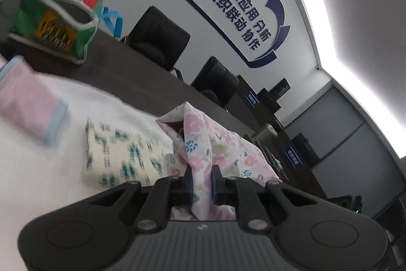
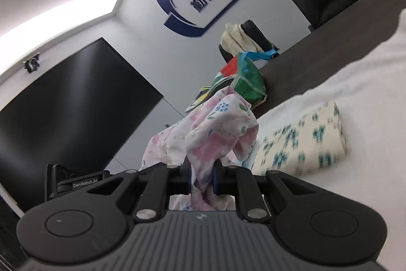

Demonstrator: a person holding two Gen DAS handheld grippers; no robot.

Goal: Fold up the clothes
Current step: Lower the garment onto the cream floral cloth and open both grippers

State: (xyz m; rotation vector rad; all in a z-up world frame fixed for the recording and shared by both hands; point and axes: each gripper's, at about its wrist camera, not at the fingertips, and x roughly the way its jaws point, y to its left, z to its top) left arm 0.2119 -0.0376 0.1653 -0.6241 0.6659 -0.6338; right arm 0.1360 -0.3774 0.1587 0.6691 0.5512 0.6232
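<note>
A floral garment (image 1: pixel 215 144), white with pink and blue flowers, hangs lifted above the white-covered table (image 1: pixel 38 169). My left gripper (image 1: pixel 202 177) is shut on one bunched part of it, the cloth pinched between the blue pads. In the right wrist view the same floral garment (image 2: pixel 215 128) rises in front of my right gripper (image 2: pixel 201 175), which is shut on another bunched part. A folded cream cloth with teal print (image 1: pixel 121 151) lies on the table beside it, also visible as the teal-print cloth (image 2: pixel 304 141). A folded pink cloth (image 1: pixel 28 103) lies further left.
A green shopping bag (image 1: pixel 53 24) stands on the dark table strip, the same bag (image 2: pixel 246 83) in the right view. Black office chairs (image 1: pixel 157 37) line the far side. A large dark screen (image 2: pixel 71 106) hangs on the wall, and a black device (image 2: pixel 76 184) sits below it.
</note>
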